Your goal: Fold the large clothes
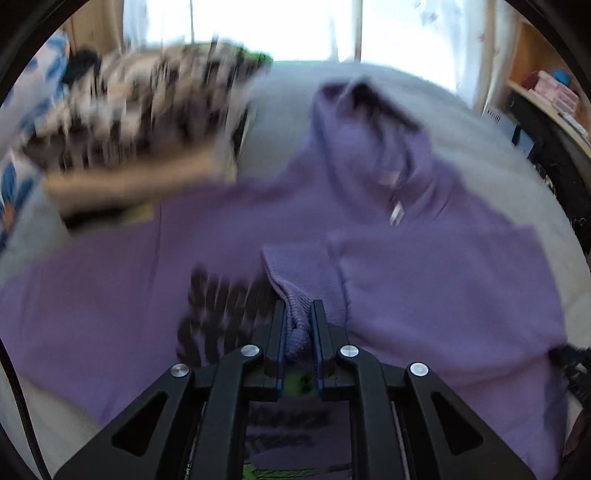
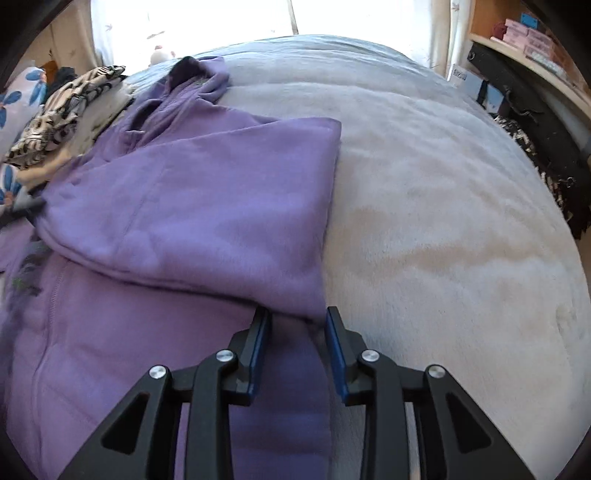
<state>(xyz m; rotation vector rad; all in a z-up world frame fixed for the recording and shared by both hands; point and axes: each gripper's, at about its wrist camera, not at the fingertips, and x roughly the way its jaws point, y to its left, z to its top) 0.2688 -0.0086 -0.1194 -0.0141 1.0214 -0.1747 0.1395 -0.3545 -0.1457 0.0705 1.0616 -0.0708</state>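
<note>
A purple hoodie (image 1: pixel 424 288) lies spread on the bed, hood (image 1: pixel 369 122) at the far end and a dark print on its front. My left gripper (image 1: pixel 298 306) is shut on the ribbed sleeve cuff (image 1: pixel 291 273), which bunches between the pads just above the hoodie's body; this view is motion-blurred. In the right wrist view the hoodie (image 2: pixel 207 192) has one side folded over its middle. My right gripper (image 2: pixel 297 314) is low at the near corner of that folded flap, jaws apart, with cloth lying flat between the fingers and not pinched.
A pale fleece blanket (image 2: pixel 443 221) covers the bed to the right of the hoodie. A stack of patterned black-and-cream clothes (image 2: pixel 62 114) and a blue-flowered pillow (image 2: pixel 18 99) sit at the left. Shelves with boxes (image 2: pixel 528 33) stand at the right, and a bright window lies beyond.
</note>
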